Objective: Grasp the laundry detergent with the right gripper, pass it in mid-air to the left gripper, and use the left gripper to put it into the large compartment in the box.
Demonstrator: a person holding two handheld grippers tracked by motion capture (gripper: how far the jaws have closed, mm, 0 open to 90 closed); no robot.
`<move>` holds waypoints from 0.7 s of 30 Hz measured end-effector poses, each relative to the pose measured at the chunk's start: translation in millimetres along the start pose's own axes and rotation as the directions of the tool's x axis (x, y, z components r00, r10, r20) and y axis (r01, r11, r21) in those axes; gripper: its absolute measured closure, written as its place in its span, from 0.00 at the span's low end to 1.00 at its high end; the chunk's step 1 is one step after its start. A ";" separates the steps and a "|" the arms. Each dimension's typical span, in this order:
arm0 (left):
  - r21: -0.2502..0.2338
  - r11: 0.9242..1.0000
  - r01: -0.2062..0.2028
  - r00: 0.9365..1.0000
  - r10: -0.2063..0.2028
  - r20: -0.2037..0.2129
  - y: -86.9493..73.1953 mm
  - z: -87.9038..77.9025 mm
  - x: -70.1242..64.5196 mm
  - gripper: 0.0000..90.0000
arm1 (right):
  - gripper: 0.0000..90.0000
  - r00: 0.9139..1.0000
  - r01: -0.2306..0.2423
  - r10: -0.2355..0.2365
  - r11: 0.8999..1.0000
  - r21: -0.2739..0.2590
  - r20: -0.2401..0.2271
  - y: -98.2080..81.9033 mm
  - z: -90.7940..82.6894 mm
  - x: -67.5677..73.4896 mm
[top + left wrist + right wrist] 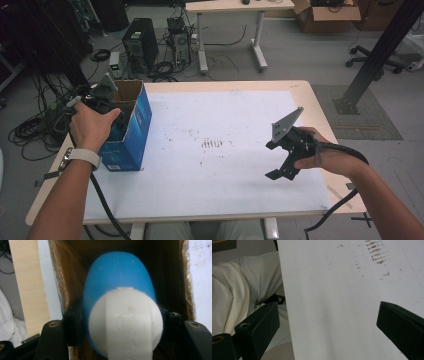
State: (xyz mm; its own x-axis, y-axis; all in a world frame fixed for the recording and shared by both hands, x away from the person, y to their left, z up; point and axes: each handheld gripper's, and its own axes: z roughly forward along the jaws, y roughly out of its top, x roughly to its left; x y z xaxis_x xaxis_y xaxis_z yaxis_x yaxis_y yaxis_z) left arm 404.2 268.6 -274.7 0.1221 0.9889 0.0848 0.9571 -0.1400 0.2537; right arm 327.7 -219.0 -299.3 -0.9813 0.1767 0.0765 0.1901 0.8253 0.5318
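**Now: blue-and-white object pinched inside the box, right gripper idling open**

Currently reaching down into the open-topped blue cardboard box (131, 131) at the left edge of the table, with the left gripper (102, 97) lowered into its mouth and the left hand (91, 126) wrapping the tool from outside. Pinching a smooth egg-shaped object, blue plastic body with a white cap (120, 312), between the two black jaws, one pressing each flank. Showing the white capped end nearest the left gripper camera and the rounded blue end pointing away, deeper between the brown inner walls of the box (62, 285); long axis running along the jaws' own direction, into the box. Whether the blue end is touching the box bottom cannot be told.

Holding the right gripper (282, 160) just above the right part of the table, in the right hand (325, 156), well apart from the box. Keeping its jaws spread wide with nothing between them, over the white paper sheet covering the wooden tabletop (342, 302), near the sheet's front edge. Showing brownish smudge marks (212, 144) at the sheet's middle, and a white wristband (85, 156) on the left wrist.
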 end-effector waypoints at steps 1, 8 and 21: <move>0.000 1.000 0.000 1.000 0.000 0.001 -0.1 0.7 0.0 0.42 | 0.05 1.000 0.000 0.000 1.000 0.000 0.001 0.1 0.0 0.0; 0.000 1.000 0.000 1.000 0.000 -0.001 0.9 2.1 -0.5 0.42 | 0.05 1.000 0.000 0.000 1.000 -0.001 -0.003 -0.1 0.3 -0.1; 0.006 1.000 0.012 1.000 -0.012 0.014 2.6 3.4 2.3 0.41 | 0.06 1.000 0.006 -0.006 1.000 0.004 -0.008 0.9 2.2 0.2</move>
State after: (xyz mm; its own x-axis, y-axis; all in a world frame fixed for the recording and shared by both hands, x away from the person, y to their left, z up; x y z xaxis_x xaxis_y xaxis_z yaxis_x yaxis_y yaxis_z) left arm 407.8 270.7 -277.2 0.1145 0.9911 0.0684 0.9601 -0.1281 0.2485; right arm 327.7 -217.0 -300.7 -0.9826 0.1676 0.0798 0.1843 0.8285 0.5287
